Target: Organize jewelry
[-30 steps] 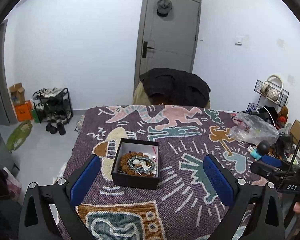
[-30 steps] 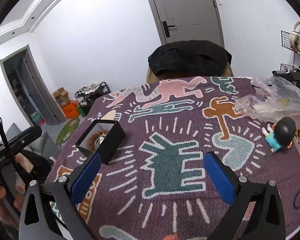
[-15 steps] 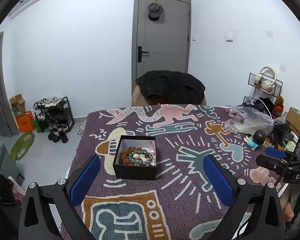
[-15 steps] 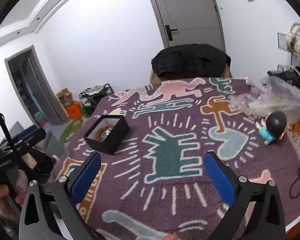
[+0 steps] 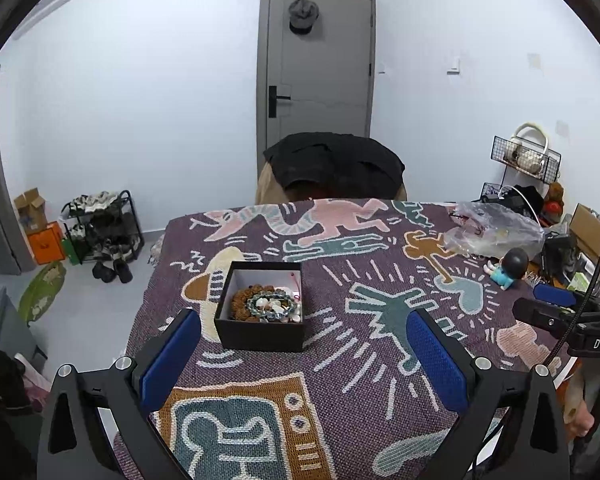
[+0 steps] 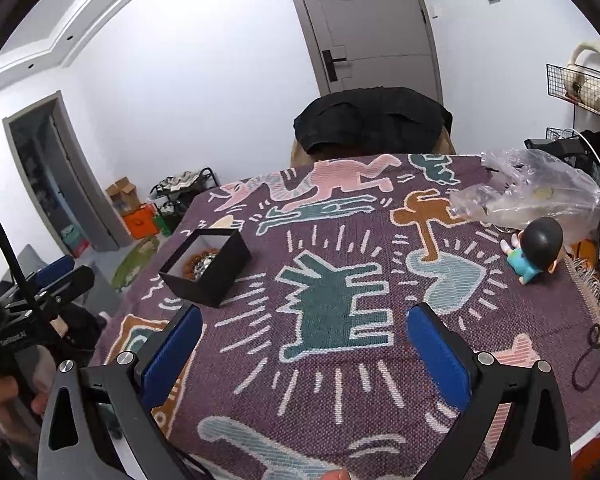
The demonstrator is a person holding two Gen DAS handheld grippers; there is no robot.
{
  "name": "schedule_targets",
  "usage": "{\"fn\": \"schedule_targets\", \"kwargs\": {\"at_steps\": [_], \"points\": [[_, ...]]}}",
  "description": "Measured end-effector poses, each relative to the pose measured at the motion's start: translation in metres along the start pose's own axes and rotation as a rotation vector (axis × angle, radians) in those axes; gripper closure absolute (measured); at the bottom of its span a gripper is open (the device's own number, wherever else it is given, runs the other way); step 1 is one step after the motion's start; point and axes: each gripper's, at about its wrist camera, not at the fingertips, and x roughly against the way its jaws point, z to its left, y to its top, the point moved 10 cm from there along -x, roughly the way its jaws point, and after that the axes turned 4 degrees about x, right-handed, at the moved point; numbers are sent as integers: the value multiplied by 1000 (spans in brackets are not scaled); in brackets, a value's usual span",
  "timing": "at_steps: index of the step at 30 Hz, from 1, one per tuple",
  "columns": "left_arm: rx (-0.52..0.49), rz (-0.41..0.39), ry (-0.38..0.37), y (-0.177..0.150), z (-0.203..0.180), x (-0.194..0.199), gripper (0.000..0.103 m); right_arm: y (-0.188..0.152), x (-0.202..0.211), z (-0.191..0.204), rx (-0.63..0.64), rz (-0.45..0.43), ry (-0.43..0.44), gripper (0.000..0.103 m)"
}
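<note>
A small black open box point(image 5: 260, 336) sits on the patterned purple tablecloth point(image 5: 340, 360) and holds several bead bracelets point(image 5: 266, 305), brown and grey-green. It also shows in the right wrist view point(image 6: 220, 276), at the left. My left gripper point(image 5: 304, 364) is open and empty, above the cloth just in front of the box. My right gripper point(image 6: 305, 354) is open and empty over the middle of the cloth, well to the right of the box.
A crumpled clear plastic bag point(image 5: 496, 228) and a small black-haired figurine point(image 5: 508, 268) lie at the table's right side. A chair draped with a black jacket point(image 5: 332, 168) stands behind the table. A shoe rack point(image 5: 100, 232) stands at the left wall.
Both grippers have drawn back and up from the table, so the box looks smaller and farther away. Both stay open and empty.
</note>
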Motion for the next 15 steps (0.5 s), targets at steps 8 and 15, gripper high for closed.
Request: {"fn": "schedule_targets", "kwargs": {"at_steps": [8,15], "points": [[10,2,-3,-2,2,-2,0,-2,-2,-2,-8,7,-3,0],[27,-2,-10,-2,4,-2,0,-2,-5,1,-9,5,6,0]]}}
